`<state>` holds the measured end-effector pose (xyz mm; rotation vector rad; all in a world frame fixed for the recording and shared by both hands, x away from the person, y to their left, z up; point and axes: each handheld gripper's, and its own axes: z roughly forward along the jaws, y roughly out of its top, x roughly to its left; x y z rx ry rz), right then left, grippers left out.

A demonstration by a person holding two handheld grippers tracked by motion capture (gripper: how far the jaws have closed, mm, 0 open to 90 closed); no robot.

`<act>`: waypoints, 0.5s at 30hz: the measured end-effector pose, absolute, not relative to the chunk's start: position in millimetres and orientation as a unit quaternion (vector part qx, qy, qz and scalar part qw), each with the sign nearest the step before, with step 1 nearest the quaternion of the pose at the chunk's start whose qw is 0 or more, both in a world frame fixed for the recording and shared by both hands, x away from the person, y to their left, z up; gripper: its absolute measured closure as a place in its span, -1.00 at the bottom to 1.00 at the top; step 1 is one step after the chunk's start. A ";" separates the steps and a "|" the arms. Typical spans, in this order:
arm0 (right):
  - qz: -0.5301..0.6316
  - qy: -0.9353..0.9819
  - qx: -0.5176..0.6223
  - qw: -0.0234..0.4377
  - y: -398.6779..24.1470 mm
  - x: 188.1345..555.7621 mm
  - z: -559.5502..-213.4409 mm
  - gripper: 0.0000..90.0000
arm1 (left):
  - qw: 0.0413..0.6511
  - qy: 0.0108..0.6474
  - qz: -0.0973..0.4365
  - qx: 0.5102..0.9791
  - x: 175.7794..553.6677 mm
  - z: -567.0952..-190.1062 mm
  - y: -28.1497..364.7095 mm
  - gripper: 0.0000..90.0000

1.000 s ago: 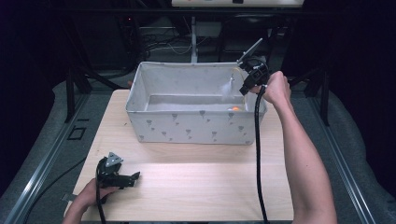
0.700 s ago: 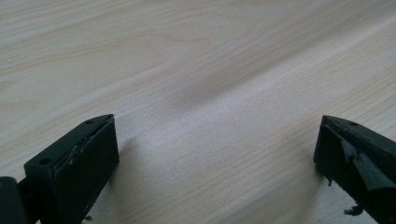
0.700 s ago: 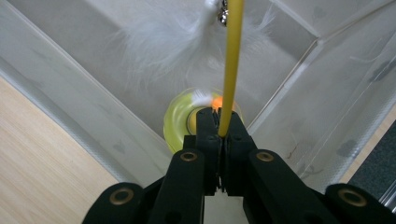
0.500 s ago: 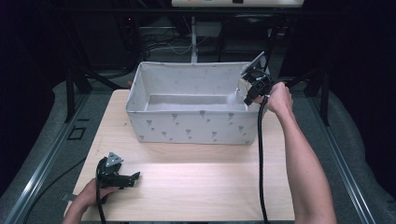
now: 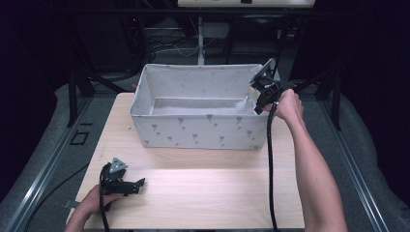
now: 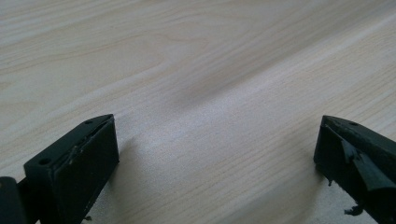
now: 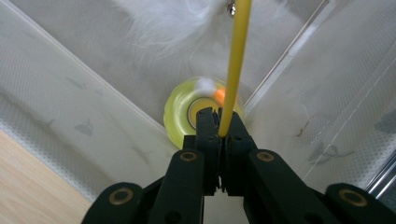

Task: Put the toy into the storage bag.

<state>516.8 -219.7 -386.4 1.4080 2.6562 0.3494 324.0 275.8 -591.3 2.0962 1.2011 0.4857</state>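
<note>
Wand (image 7: 236, 60), thin and yellow, is clamped between the right gripper's (image 7: 218, 122) closed jaws in the right gripper view; its white feather tuft (image 7: 173, 21) lies down inside the bin (image 7: 70, 70), and a yellow ring (image 7: 180, 114) sits on the bin floor just beyond the jaw tips (contact unclear). High view: right gripper (image 5: 261, 96) hangs over the bin's (image 5: 198, 133) far right corner, left gripper (image 5: 126, 184) rests low on the table (image 5: 208, 188) near the front left. Left gripper view: jaws wide apart over bare table (image 6: 210, 93), nothing between them.
</note>
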 end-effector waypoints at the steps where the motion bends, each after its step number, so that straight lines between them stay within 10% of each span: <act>1: 0.114 0.875 0.466 0.058 -219.9 516.5 -385.9 0.95 | 0.332 0.460 0.186 0.802 324.0 -591.3 275.9 -1.00; 15: 0.164 0.866 0.465 0.085 -227.3 503.4 -344.4 0.40 | 0.333 0.458 0.187 0.803 324.0 -591.3 275.8 -1.00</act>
